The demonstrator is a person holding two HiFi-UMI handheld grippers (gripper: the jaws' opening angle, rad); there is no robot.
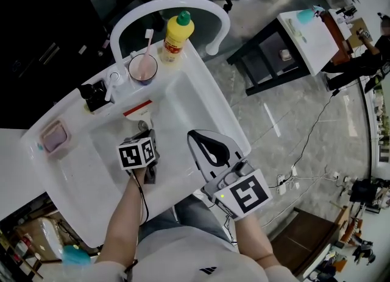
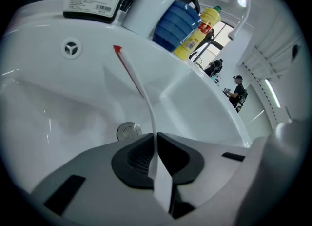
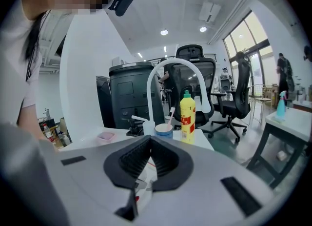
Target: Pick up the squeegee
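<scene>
Over the white sink point(image 1: 198, 86), left hand-held gripper point(image 2: 155, 142) clamps the squeegee point(image 2: 140, 87) (right hand-held gripper point(image 3: 149, 143) clenched, empty).

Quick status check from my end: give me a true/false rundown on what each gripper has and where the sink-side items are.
1. The left gripper is shut on the squeegee, gripping its thin white handle. True.
2. The right gripper holds the yellow bottle. False: its jaws are shut on nothing, and the bottle stands on the far ledge of the sink.
3. A toothbrush stands in the pink cup. True.
4. The soap dish sits right against the bottle. False: it is at the sink's left end, apart from it.
</scene>
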